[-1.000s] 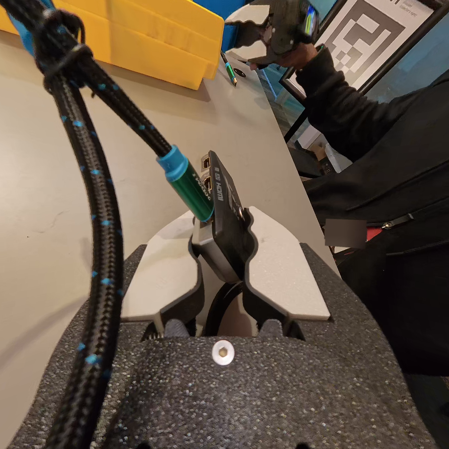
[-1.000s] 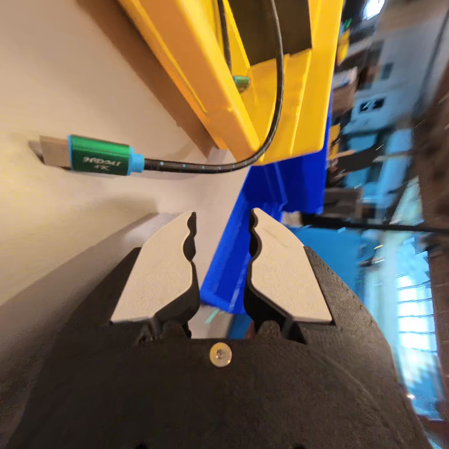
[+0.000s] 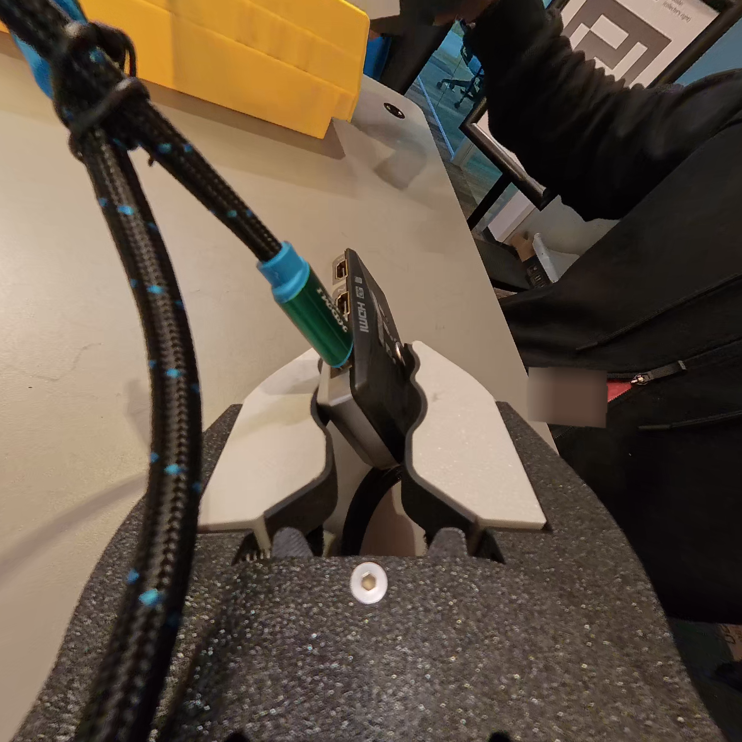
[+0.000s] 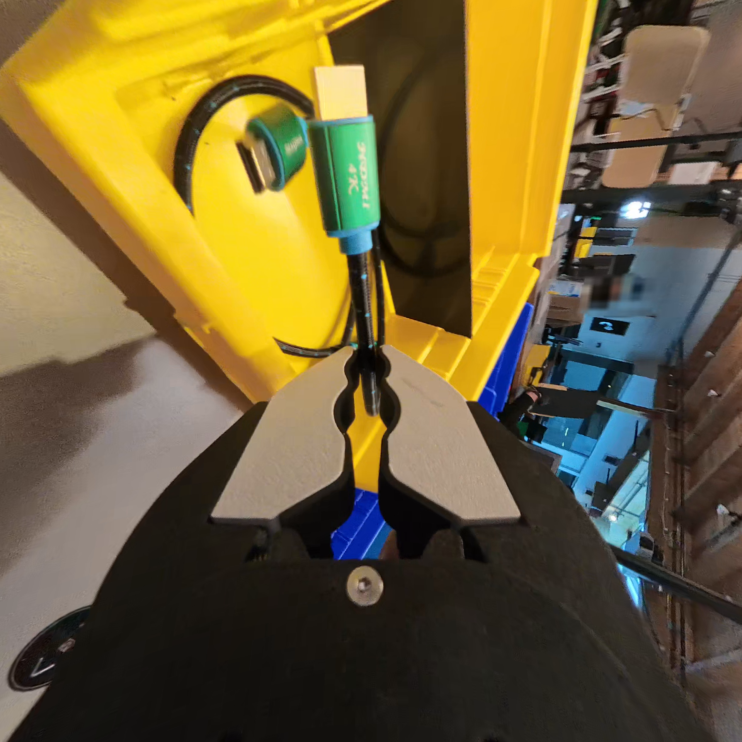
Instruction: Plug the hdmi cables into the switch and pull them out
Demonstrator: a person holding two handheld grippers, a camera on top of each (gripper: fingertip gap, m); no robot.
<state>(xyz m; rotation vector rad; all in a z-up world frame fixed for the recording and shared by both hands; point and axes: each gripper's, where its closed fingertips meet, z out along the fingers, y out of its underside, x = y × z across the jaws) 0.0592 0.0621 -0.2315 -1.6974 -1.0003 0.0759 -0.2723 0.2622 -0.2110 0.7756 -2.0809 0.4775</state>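
Biggest thing around is the pale worktop [image 3: 72, 281], with a yellow bin [image 3: 249, 60] at its far side and a blue bin [image 4: 502, 361] tucked just behind that one.

Left gripper [image 3: 367, 385] has its jaws clamped on the switch [image 3: 373, 353], a flat little black box with a grey edge, held tilted up off the worktop. One hdmi cable [image 3: 168, 361] is plugged into the port nearest the jaws: thick black braid with blue flecks, a green metal plug [image 3: 317, 317] with a light blue collar. The two ports above it sit open. The braid loops back up and over to the top left, where it's bundled with a tie.

Right gripper [image 4: 367, 361] has its jaws nearly together, pinching a thinner second cable [image 4: 363, 305] just below its plug. That second plug [image 4: 347, 172] stands upright in front of the yellow bin, same green body and blue collar, gold tip pointing away from the camera.

Only the right wrist view looks down into the yellow bin, where a third green plug [image 4: 277, 152] lies with a curl of black cable. It also catches blurry shelving in the background. Only the left wrist view shows the switch, plus a person's dark sleeve [image 3: 562, 120] reaching across the top right.
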